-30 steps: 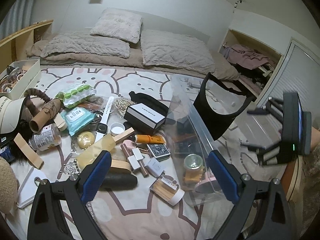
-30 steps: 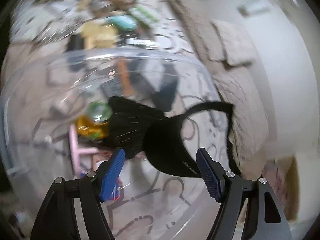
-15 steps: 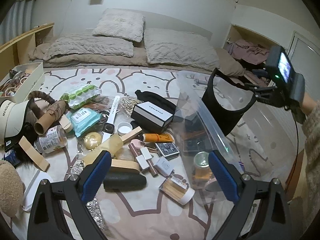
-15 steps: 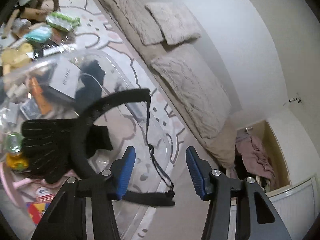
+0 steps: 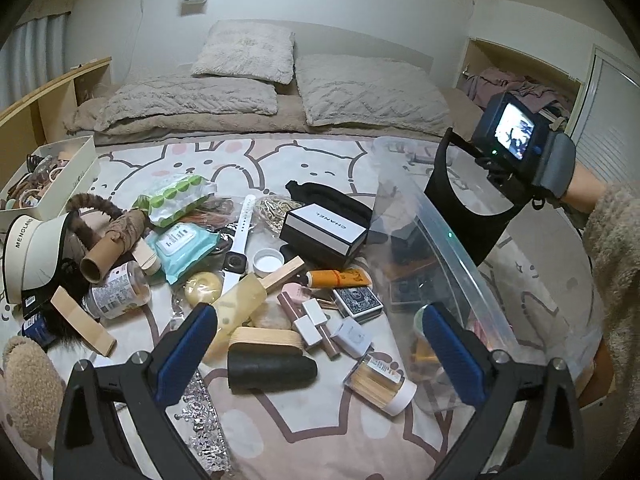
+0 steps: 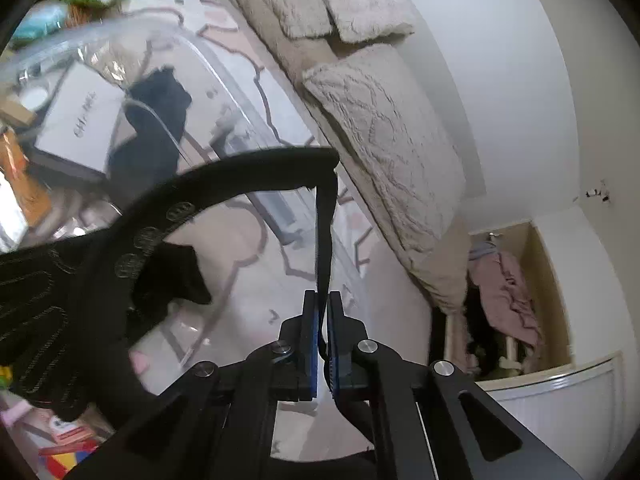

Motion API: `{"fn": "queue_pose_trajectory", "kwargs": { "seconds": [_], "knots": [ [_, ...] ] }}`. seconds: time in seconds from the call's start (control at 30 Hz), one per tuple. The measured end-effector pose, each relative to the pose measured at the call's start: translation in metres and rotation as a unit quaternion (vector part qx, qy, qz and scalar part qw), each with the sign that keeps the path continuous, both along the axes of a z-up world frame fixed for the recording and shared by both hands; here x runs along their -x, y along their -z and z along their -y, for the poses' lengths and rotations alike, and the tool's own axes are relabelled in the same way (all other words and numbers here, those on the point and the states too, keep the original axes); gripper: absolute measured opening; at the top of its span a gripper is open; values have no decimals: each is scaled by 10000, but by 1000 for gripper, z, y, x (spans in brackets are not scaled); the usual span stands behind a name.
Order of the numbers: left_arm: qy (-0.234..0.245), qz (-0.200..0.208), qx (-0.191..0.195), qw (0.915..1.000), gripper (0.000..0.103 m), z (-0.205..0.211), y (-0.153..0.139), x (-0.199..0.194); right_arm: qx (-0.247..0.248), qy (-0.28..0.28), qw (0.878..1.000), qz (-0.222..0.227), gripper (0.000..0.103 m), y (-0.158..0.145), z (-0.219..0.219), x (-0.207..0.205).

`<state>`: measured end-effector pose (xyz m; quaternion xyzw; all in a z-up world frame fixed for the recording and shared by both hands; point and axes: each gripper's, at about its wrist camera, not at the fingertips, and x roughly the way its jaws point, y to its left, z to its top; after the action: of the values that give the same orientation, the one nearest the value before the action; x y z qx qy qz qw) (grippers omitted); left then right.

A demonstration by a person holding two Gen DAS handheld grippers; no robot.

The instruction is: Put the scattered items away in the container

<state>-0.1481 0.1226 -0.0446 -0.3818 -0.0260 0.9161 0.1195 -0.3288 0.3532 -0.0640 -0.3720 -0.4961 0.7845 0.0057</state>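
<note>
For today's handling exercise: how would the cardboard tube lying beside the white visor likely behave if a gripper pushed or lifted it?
The cardboard tube is round and lies on its side, so a push would probably roll it. It looks hollow, so likely light. Its thin open end may crush under hard squeezing.

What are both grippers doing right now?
Left gripper: open, holding nothing, above the clutter.
Right gripper: just closed, shut on the thin strap of the black curved visor over the clear plastic container.
</note>
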Motion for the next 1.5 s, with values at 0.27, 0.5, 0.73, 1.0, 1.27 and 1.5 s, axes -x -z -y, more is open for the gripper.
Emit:
{"fn": "queue_pose_trajectory", "kwargs": {
  "seconds": [0.27, 0.5, 0.73, 1.0, 1.27, 1.5],
  "knots": [
    [-3, -4, -166, 9999, 103, -5, -4, -3, 1032, -519, 9931, 206, 3, -46, 2, -80],
    [474, -82, -384, 9981, 103, -38, -24, 7, 2127, -390, 9744, 615, 3, -64, -9, -120],
    [806, -392, -23, 9960, 103, -84, -54, 32, 3309, 497, 9375, 954, 3, -56, -35, -65],
    [854, -445, 309, 9949, 103, -109, -68, 81, 3210, 685, 9317, 1556, 3, -2, -24, -49],
    [845, -237, 583, 9944, 103, -123, -45, 93, 3539, 168, 9048, 2363, 3, 6, -7, -80],
    [845, -319, 968, 9912, 103, -119, -39, 79, 3376, -563, 8986, 2746, 3, -6, 14, -145]
  ]
}}
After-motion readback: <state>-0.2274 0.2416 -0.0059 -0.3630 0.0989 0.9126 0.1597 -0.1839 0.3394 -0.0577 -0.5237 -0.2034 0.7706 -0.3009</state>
